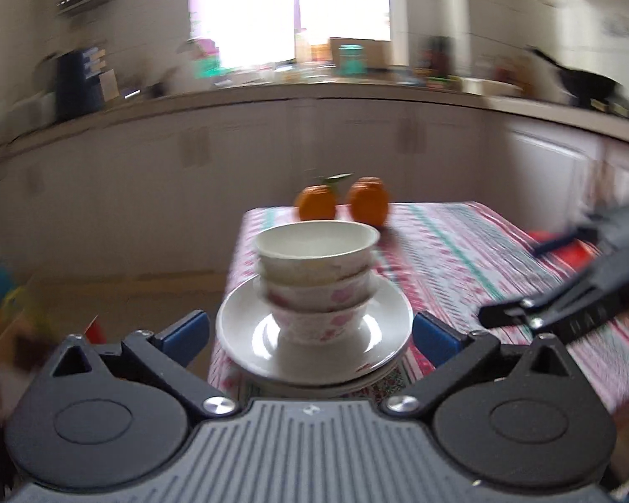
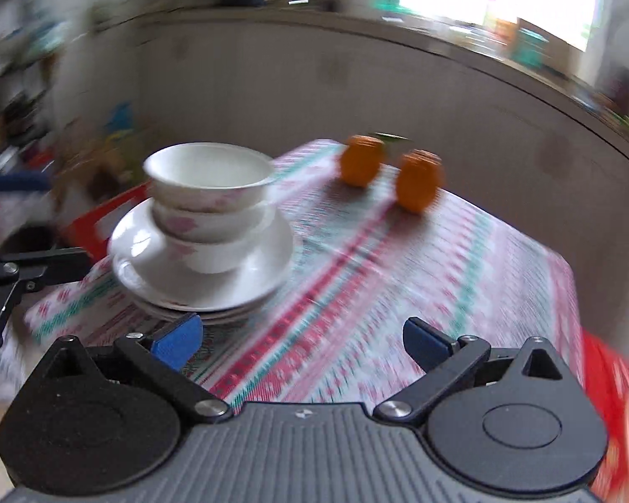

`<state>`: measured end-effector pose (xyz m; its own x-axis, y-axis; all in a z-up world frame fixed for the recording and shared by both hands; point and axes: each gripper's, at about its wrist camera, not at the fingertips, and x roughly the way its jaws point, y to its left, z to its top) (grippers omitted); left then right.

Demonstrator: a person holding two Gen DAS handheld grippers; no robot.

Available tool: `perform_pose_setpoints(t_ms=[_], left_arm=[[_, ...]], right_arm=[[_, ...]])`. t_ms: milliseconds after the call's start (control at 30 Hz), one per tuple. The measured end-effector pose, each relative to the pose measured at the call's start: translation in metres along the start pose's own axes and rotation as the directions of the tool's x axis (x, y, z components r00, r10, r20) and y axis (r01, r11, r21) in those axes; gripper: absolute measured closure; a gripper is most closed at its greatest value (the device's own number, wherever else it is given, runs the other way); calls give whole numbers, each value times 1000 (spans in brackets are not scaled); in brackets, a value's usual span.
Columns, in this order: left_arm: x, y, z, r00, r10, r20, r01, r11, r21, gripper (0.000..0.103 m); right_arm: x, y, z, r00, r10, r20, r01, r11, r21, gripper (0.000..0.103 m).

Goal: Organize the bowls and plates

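Both pictures are smeared. The things on the far counter [image 1: 314,84] are too blurry to name. The lower plates [image 1: 373,381] hide under the top plate [image 1: 314,335]. The right claw [image 1: 566,293] is cut off at the picture's edge.

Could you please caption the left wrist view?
Three nested bowls on stacked plates, two oranges behind, fingers open.

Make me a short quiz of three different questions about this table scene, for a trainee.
1. How many bowls are stacked on the plates?
2. True or false: the left gripper holds a plate.
3. What lies on the tablecloth behind the stack? A) apples B) two oranges C) a cup

Key: 1. Three. 2. False; both the left gripper and the right gripper are open and hold nothing. 3. B.
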<state>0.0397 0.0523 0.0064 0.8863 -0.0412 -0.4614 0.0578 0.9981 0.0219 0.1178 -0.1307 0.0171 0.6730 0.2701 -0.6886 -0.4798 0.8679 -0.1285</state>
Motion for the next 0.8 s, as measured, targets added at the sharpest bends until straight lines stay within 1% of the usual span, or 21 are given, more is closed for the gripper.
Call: perform_pose_setpoints(t_ms=[33,100,233,467,533,633,800], left_arm=[[-4,-3,1,1000,14,-11,-14,1000,-25,1],[-9,-9,3,999,37,-38,-39,998,-53,1],[-22,-15,4,993,106,-43,-109,991,-81,1],[-36,-19,1,991,133,-17,-134,986,-99,1],[-38,-21,1,988,151,-17,-152,983,-102,1],[-41,-23,0,983,184,0,-183,979,-91,1],[-41,-24,-1,977,211,11,-210,975,-74,1]], right_arm=[[-7,0,-4,1000,-20,8,20,999,44,0],[-23,0,-11,999,-36,30,32,992,120,0],[-51,6,-18,996,-67,66,54,981,188,0],[-69,14,-22,991,-91,102,70,979,191,0],[-72,17,-22,989,-98,111,77,980,184,0],[-72,20,-22,989,-93,117,70,981,183,0],[-73,24,-23,987,-90,131,66,982,175,0]])
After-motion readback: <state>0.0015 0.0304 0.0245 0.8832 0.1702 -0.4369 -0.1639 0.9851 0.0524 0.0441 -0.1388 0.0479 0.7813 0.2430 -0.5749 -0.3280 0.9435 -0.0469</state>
